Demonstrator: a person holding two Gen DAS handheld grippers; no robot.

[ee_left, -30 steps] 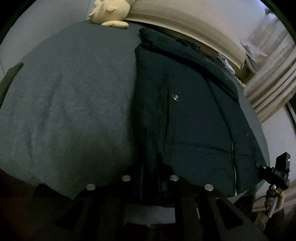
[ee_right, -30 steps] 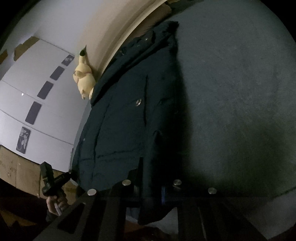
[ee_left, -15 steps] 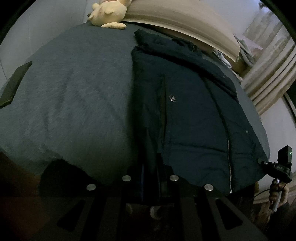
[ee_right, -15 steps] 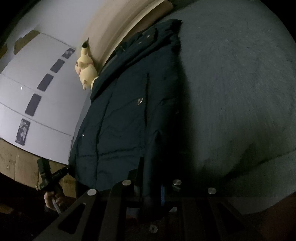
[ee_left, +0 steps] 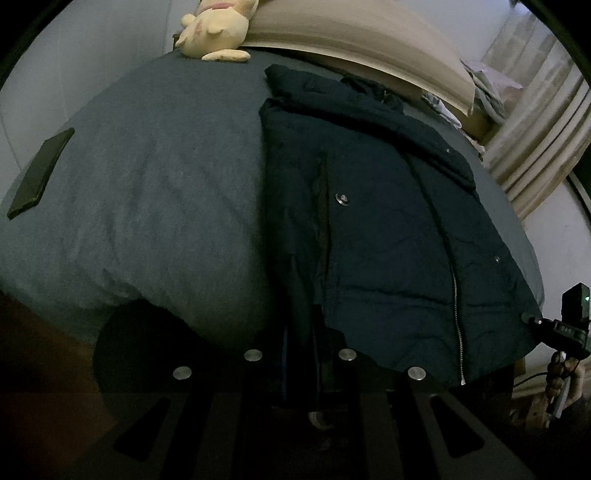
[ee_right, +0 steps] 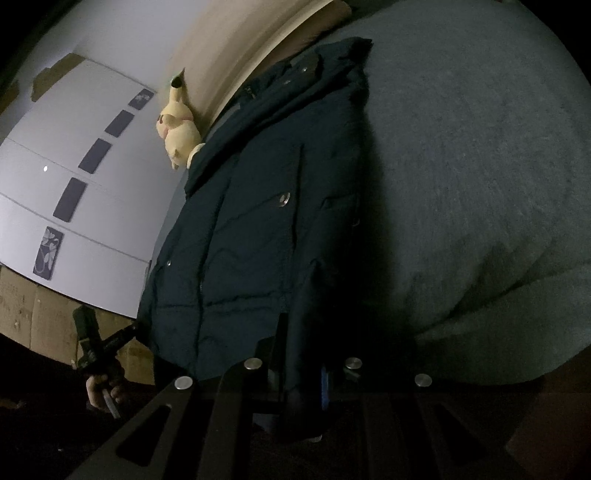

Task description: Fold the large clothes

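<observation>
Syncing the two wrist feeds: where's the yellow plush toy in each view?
Left wrist: yellow plush toy at top edge, left of centre, on the grey bedspread by the headboard.
Right wrist: plush at upper left, beside the jacket's collar.
Shared landmark: the silver snap on the dark jacket.

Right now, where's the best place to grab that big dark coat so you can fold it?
Probably the bottom hem of the coat, coming from the foot of the bed. That edge hangs nearest, and the left gripper and right gripper already pinch it at its two corners.
</observation>
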